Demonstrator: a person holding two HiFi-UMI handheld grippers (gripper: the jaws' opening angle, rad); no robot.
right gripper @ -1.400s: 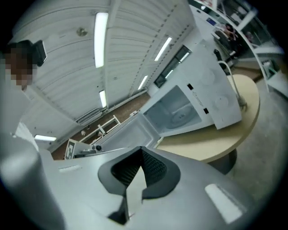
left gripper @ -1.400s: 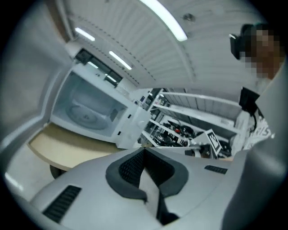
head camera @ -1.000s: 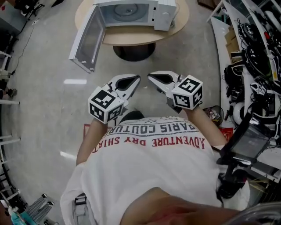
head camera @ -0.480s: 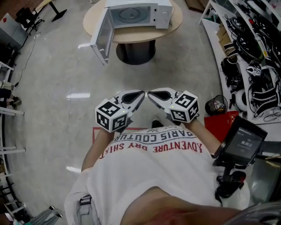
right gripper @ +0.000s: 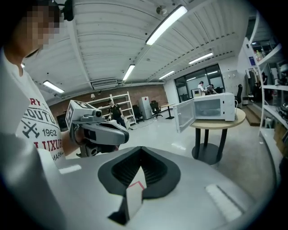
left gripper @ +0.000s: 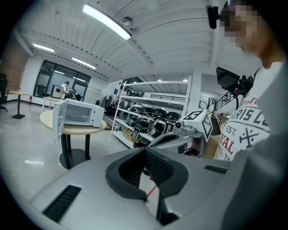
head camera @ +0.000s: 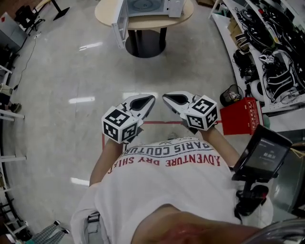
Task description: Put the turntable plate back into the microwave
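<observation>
From the head view, a person in a white printed T-shirt (head camera: 167,186) stands on a pale glossy floor (head camera: 71,71) and holds both grippers out at chest height. The left gripper (head camera: 152,97) and the right gripper (head camera: 163,97) point toward each other, their tips near but apart, above a line of red tape (head camera: 157,122) on the floor. Well ahead, a white microwave (head camera: 175,5) sits on a round table (head camera: 143,20) with its door (head camera: 120,21) swung wide open. A faint round shape on the cavity floor may be the turntable plate (head camera: 143,5), though it is too small to be sure; neither gripper carries it. A red crate (head camera: 240,114) stands at the person's right, just below benches crowded with cables.

In the left gripper view, the left gripper (left gripper: 146,148) has its jaws closed tip to tip with nothing between them. Only floor and a strip of red tape show through the gap behind the tips. The open microwave (left gripper: 81,113) stands far off to the left, storage shelves (left gripper: 148,119) fill the middle distance, and the right gripper (left gripper: 180,134) hangs just beyond the jaws.

In the right gripper view, the right gripper (right gripper: 141,148) is likewise closed at the tips and empty. The left gripper (right gripper: 96,130) sits to the left, and the microwave (right gripper: 213,107) stands on its table in the distance at right.
</observation>
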